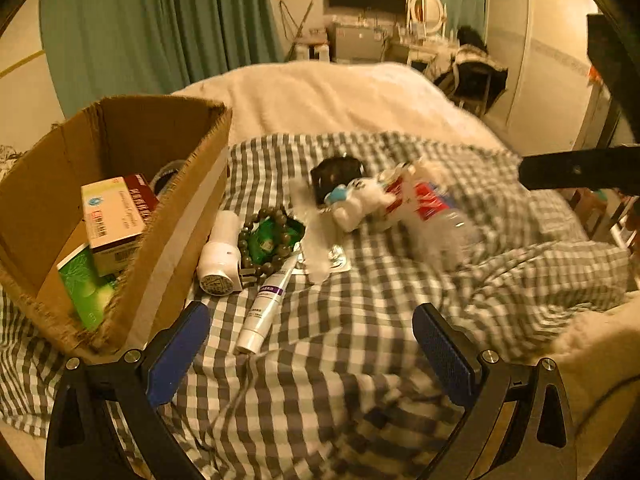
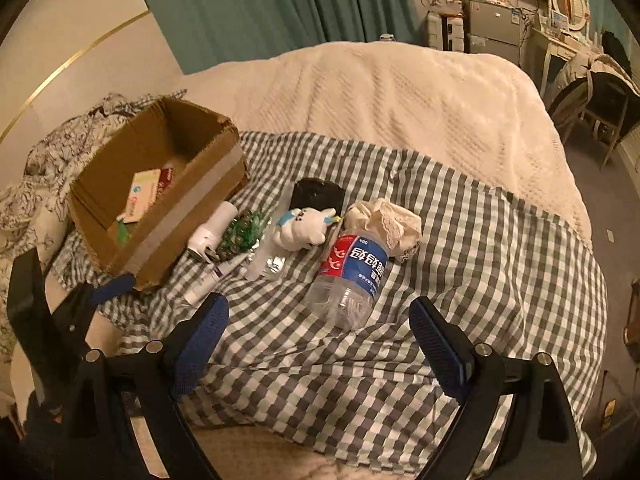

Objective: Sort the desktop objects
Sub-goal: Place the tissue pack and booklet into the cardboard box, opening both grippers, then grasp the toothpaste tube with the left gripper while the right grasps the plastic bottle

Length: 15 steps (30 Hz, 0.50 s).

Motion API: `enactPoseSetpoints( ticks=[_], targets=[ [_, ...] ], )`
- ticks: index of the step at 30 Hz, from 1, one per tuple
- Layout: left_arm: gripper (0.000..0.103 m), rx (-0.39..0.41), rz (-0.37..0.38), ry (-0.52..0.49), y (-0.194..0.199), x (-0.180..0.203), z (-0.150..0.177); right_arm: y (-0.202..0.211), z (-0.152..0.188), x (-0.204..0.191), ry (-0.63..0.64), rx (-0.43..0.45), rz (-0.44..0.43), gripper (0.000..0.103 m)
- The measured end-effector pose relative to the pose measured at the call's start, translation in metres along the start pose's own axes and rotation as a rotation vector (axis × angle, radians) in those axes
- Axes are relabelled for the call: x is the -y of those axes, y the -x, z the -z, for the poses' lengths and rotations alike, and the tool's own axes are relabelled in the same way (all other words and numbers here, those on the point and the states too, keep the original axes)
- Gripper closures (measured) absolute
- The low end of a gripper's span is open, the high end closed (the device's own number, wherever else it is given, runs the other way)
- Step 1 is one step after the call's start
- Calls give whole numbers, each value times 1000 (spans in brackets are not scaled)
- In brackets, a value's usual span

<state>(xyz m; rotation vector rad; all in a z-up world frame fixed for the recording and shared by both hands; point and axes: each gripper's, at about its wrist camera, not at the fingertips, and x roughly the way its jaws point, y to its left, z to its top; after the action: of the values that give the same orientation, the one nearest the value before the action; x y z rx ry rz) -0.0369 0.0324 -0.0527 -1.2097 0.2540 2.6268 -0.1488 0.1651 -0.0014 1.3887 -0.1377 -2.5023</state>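
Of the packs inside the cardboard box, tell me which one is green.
The green pack stands at the near corner of the cardboard box, below the cream carton with the dark-red one. It alone is bright green with a leaf pattern.

Teal curtains (image 2: 280,4), cream bedspread (image 2: 400,96), dressing table (image 2: 560,40), dim warm light

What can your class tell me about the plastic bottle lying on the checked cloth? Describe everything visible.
The plastic bottle is clear, seemingly empty, with a red and blue printed label around its middle. It lies on its side on the checked cloth, base toward the camera in the right wrist view. Its far end is hidden under a crumpled cream lace fabric. Neither gripper touches it. The left wrist view blurs it.
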Motion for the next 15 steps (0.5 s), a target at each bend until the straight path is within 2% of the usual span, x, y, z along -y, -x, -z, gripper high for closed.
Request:
enactPoseSetpoints(
  ticks=[4, 8, 10, 15],
  targets=[
    [0, -33, 9, -24, -27, 3, -3, -22, 1, 8, -15, -57, -5, 11],
    [0, -65, 1, -4, -48, -4, -2, -40, -4, 8, 1, -69, 30, 11],
    [1, -88, 11, 30, -60, -15, 0, -48, -5, 10, -13, -72, 42, 11],
    [13, -151, 80, 132, -83, -46, 5, -76, -4, 18, -79, -144, 28, 11]
  ],
)
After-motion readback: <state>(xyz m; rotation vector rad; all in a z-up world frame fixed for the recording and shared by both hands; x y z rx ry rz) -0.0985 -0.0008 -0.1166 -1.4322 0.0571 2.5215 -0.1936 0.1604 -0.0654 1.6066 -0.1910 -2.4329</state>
